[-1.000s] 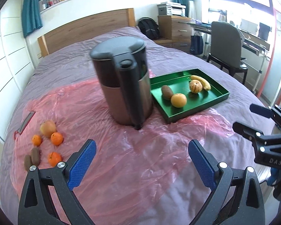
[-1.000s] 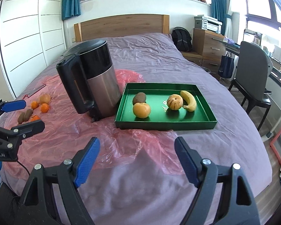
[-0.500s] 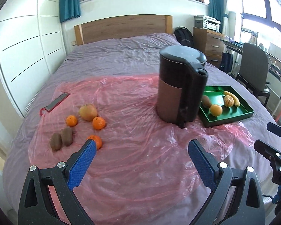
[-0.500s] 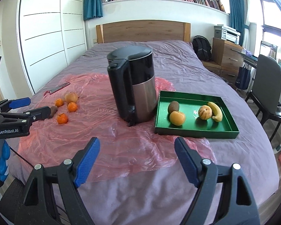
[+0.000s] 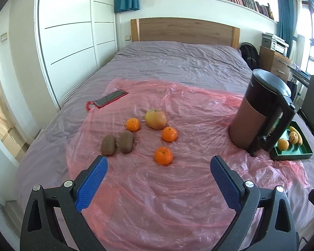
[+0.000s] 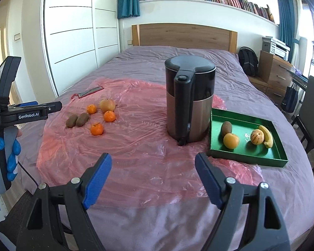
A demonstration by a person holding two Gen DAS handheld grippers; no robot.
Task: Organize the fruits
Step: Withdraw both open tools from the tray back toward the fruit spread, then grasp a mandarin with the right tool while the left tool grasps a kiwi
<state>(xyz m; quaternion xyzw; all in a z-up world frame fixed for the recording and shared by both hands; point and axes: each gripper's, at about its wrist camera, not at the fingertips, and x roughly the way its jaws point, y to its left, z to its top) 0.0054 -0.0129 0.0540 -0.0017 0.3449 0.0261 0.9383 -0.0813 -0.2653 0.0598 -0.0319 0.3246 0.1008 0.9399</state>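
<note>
Left claw (image 5: 158, 174) has swung left since a second ago: loose fruit now straight ahead, kettle (image 5: 261, 113) shifted to right edge of view. Blue fingers wide apart, holding nothing. Right claw (image 6: 153, 173) also gaping, empty; its view turned left too, kettle now centred. Green tray (image 6: 248, 156) near bed's right edge holds kiwi (image 6: 226, 128), orange (image 6: 231, 140), striped fruit (image 6: 257, 137), banana (image 6: 267, 136). On pink plastic sheet (image 5: 178, 188) toward bed's left edge: three tangerines (image 5: 163, 155), two kiwis (image 5: 125, 141), apple (image 5: 155, 119).

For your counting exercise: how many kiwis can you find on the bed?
3. Two kiwis lie side by side on the pink plastic sheet, left kiwi and right kiwi; a third kiwi sits in the green tray. The kettle could hide more.
</note>
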